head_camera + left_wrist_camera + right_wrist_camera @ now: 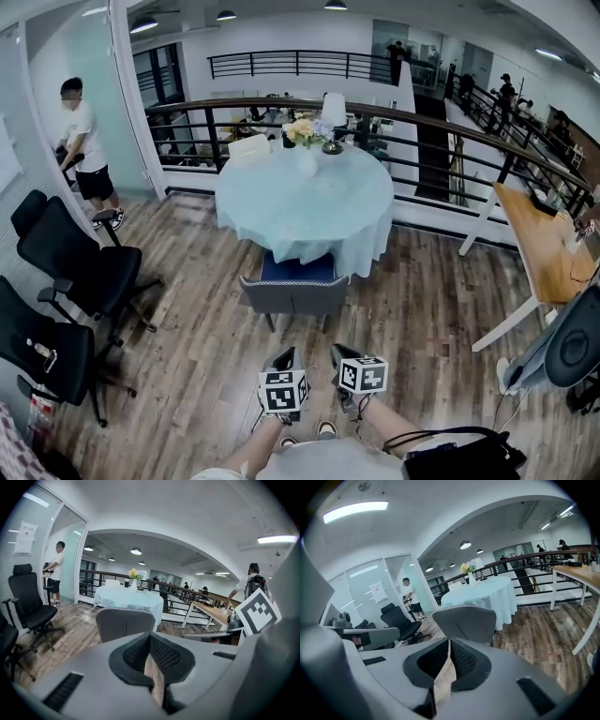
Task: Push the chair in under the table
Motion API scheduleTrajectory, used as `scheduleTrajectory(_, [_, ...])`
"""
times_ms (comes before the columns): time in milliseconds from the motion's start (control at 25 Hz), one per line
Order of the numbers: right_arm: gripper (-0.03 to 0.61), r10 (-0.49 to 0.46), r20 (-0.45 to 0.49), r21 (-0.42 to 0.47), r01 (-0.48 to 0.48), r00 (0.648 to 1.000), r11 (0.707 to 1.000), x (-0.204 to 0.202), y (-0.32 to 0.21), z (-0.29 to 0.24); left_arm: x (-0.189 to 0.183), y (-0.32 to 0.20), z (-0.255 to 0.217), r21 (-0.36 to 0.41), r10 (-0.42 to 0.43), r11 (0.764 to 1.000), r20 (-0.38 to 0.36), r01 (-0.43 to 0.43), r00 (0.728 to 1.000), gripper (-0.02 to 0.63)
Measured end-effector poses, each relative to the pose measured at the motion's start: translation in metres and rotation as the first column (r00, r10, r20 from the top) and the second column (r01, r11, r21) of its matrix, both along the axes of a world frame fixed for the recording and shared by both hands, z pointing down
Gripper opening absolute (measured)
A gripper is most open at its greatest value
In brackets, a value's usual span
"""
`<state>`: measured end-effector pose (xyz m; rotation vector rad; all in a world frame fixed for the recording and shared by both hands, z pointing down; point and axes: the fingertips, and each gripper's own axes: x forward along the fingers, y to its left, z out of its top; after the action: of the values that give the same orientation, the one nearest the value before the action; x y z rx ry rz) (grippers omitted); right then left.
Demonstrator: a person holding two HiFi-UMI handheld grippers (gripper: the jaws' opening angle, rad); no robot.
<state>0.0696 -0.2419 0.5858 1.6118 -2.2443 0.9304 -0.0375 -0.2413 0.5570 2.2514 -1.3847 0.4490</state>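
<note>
A grey chair (293,286) with a blue seat stands at the near side of the round table (272,211), its seat partly under the pale green cloth and its back facing me. Both grippers hang low in the head view, well short of the chair and touching nothing. My left gripper (282,362) is shut with nothing in it, and my right gripper (343,357) is also shut and holds nothing. In the left gripper view the chair back (124,623) shows beyond the closed jaws (150,637). The right gripper view shows the chair back (464,620) beyond its jaws (448,641).
Two black office chairs (80,267) (37,347) stand at the left. A wooden desk (544,244) is at the right. A dark railing (422,122) runs behind the table. A person (89,150) stands at the far left by a glass wall. Flowers (302,131) sit on the table.
</note>
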Motion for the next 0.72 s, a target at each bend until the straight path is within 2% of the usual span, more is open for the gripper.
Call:
scheduleTrajectory(160, [0.025,0.017,-0.182,0.032,-0.011,0.983,0.999,0.001,0.006,-0.006,-0.003,0.002,0.003,-0.022,-0.045,0.999,-0.016,0.045,0.999,0.005])
scheduleTrajectory(240, [0.025,0.019,-0.227,0.062,-0.005,0.974,0.998,-0.001,0.004,-0.015,-0.004,-0.001,0.002,-0.022,-0.058,0.998,-0.018,0.058,0.998,0.005])
scheduleTrajectory(400, [0.023,0.023,-0.224,0.090,-0.003,0.974,0.996,-0.002,0.000,-0.031,0.000,-0.007,-0.002,-0.018,-0.064,0.998,-0.017,0.063,0.998,0.005])
scheduleTrajectory(560, [0.023,0.039,-0.190,0.067,-0.027,0.981,0.997,0.005,-0.001,-0.033,0.005,-0.010,-0.004,-0.018,-0.061,0.998,-0.014,0.061,0.998,0.005])
scheduleTrajectory(720, [0.017,0.044,-0.204,0.038,-0.037,0.978,0.999,0.013,0.002,-0.026,0.011,-0.012,-0.003,-0.021,-0.052,0.998,-0.006,0.052,0.999,0.005])
